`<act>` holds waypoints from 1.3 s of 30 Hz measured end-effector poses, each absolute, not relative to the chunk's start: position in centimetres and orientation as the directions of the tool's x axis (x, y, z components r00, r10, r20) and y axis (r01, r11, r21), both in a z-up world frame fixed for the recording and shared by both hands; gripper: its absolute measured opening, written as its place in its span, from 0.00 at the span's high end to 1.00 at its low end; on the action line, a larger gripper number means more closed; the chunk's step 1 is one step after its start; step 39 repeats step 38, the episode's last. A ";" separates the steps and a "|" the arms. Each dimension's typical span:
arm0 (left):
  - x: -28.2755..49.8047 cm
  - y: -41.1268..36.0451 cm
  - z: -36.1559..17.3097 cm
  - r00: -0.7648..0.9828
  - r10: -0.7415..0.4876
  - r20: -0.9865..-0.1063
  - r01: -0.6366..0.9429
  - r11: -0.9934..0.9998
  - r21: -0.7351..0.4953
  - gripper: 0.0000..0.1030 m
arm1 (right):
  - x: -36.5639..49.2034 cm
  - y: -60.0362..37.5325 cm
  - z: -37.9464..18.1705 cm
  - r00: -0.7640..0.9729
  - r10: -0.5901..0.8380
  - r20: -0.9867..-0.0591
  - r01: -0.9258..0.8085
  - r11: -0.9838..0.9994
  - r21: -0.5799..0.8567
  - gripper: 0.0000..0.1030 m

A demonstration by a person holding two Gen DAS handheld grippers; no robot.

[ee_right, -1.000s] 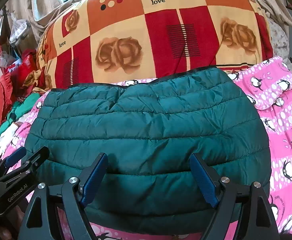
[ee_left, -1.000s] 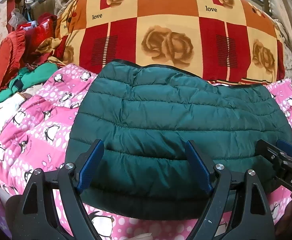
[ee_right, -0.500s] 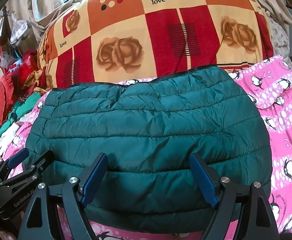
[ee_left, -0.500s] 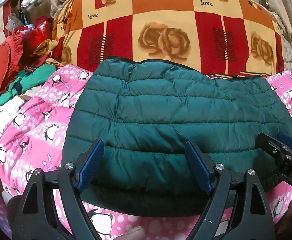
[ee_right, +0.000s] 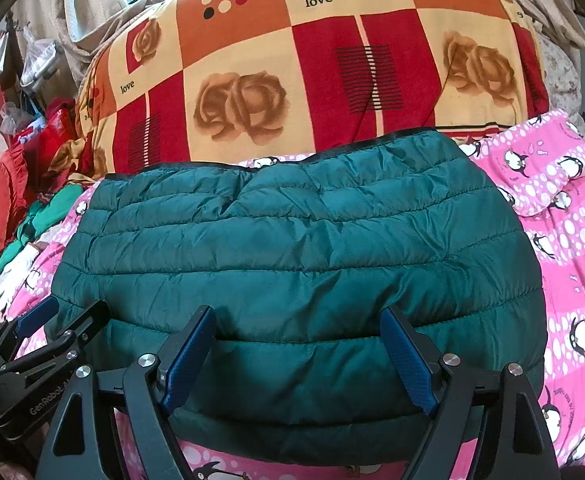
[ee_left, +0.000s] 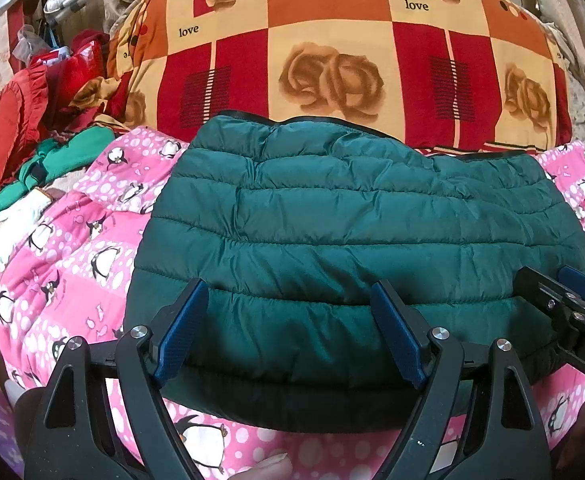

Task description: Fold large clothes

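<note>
Off to the left of the left gripper [ee_left: 290,328] sits a heap of red and green clothes [ee_left: 48,128], spilling onto the pink penguin sheet [ee_left: 72,264] of the bed. A careless sweep on that side could drag one of those loose pieces into the fold.

The left gripper is spread wide and holds nothing; its blue pads hover over the near edge of the green quilted jacket [ee_left: 356,232], which lies folded into a broad, puffy slab directly ahead of both grippers. Beyond the jacket rises the rose-patterned quilt [ee_left: 332,60], touching its far hem.

The right gripper [ee_right: 298,356], just beside the left one, is likewise spread and empty, poised over the same near edge further right.

As a judgement, the main risk lies in the fabric itself. The shell looks slick and the filling springy, so a shallow pinch would likely catch only the top layer, and the fold beneath would slide apart when lifted. If one gripper closes higher or earlier than the other, the edge would come up skewed and the next fold would land crooked. The trapped air could also push the slab open again once released. The soft, uneven bed gives little backing, so pressing down to bite deeper may simply sink the jacket.
</note>
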State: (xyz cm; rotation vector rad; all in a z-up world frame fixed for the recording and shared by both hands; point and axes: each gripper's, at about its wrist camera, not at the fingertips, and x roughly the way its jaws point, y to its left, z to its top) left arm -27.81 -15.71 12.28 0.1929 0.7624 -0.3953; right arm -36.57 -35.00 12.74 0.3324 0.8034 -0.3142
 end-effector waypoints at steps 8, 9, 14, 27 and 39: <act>-27.8 -15.7 12.3 0.653 -0.276 -0.705 0.414 0.910 0.027 0.19 | -36.5 -34.8 12.7 0.653 -0.142 -0.744 0.387 0.907 0.167 0.20; -27.8 -15.7 12.3 0.654 -0.276 -0.705 0.413 0.910 0.027 0.19 | -36.5 -34.8 12.7 0.653 -0.142 -0.744 0.387 0.907 0.167 0.20; -27.9 -15.7 12.3 0.654 -0.276 -0.705 0.414 0.910 0.028 0.19 | -36.4 -34.8 12.7 0.652 -0.143 -0.745 0.387 0.907 0.165 0.20; -27.8 -16.2 12.0 0.640 -0.281 -0.715 0.422 0.906 0.022 0.19 | -36.4 -34.8 12.6 0.649 -0.143 -0.747 0.382 0.910 0.158 0.20; -27.0 -16.0 11.8 0.618 -0.302 -0.725 0.433 0.901 -0.006 0.19 | -36.2 -35.1 12.4 0.646 -0.140 -0.750 0.378 0.913 0.156 0.20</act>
